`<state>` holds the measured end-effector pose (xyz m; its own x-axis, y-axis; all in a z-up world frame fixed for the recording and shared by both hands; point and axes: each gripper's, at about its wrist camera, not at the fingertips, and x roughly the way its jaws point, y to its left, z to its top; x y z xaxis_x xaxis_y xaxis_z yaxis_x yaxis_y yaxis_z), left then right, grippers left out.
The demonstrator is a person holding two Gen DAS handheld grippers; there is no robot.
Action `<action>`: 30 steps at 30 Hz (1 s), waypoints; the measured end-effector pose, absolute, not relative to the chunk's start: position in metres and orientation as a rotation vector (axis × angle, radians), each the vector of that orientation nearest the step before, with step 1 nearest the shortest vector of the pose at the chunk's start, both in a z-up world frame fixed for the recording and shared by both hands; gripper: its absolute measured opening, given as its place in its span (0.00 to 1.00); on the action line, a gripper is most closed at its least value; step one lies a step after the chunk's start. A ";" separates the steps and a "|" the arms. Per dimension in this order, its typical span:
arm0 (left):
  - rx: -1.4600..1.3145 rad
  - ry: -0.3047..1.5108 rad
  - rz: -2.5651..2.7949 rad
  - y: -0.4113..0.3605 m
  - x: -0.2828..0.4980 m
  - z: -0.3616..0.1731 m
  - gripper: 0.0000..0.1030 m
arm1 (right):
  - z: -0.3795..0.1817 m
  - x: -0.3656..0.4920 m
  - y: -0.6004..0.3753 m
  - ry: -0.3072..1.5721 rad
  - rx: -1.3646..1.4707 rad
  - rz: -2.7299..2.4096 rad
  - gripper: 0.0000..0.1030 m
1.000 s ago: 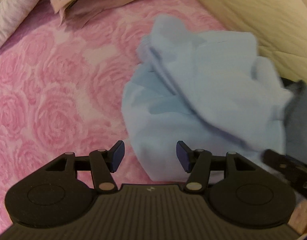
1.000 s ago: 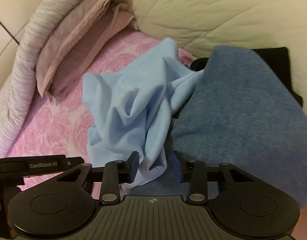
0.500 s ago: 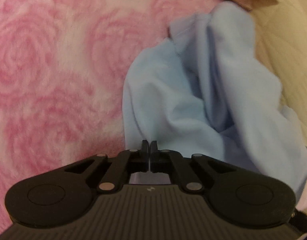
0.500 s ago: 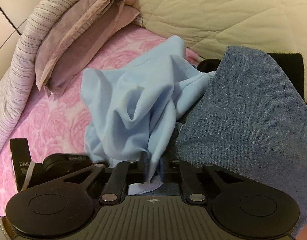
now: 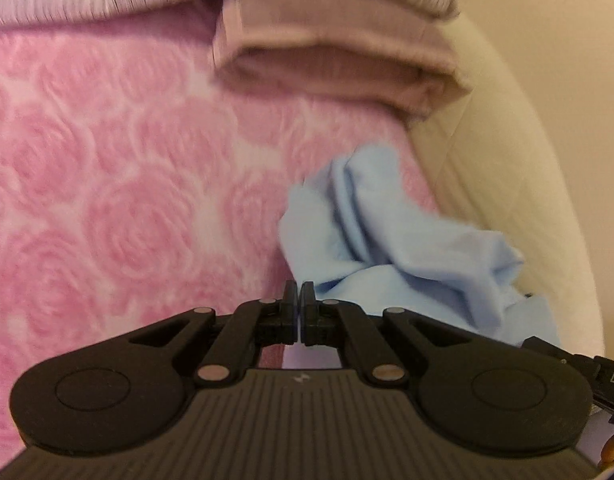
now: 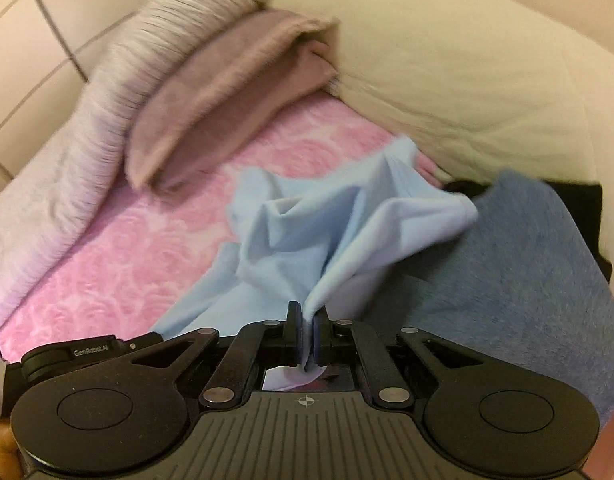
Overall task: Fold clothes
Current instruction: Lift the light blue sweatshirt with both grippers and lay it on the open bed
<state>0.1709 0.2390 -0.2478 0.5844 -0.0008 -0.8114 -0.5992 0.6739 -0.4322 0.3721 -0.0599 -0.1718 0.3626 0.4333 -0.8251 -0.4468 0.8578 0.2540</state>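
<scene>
Evidently both the left gripper [image 5: 298, 294] and the right gripper [image 6: 305, 318] are clenched on the crumpled blue shirt [image 6: 307, 236], which should be drawn apart evenly and spread flat on the pink blanket [image 6: 147, 256] before creasing.

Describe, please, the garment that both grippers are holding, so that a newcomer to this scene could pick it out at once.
On the pink rose-patterned bedspread, look toward the cream quilt. There lies a crumpled light blue garment, pinched by the right gripper and the left gripper. It is pale, smooth and rumpled, unlike the darker, coarser blue denim piece beside it and the folded mauve bedding behind.
</scene>
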 end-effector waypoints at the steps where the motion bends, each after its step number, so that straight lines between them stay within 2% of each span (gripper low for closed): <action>1: -0.761 0.867 0.396 0.239 0.163 -0.237 0.00 | -0.164 0.365 -0.059 1.043 -0.012 0.581 0.03; 11: -0.685 0.603 0.510 0.259 0.036 -0.118 0.00 | -0.078 0.295 -0.045 0.891 0.121 0.718 0.03; 18: -0.572 0.319 0.625 0.297 -0.072 -0.005 0.00 | 0.041 0.218 0.002 0.653 0.235 0.968 0.03; 21: -0.486 0.208 0.665 0.295 -0.113 0.043 0.00 | 0.099 0.167 0.011 0.528 0.263 1.071 0.03; 26: -0.374 0.067 0.761 0.273 -0.180 0.103 0.00 | 0.156 0.086 0.038 0.401 0.323 1.214 0.03; 30: -0.397 0.158 0.869 0.268 -0.223 0.099 0.00 | 0.141 0.051 0.062 0.559 0.196 1.269 0.05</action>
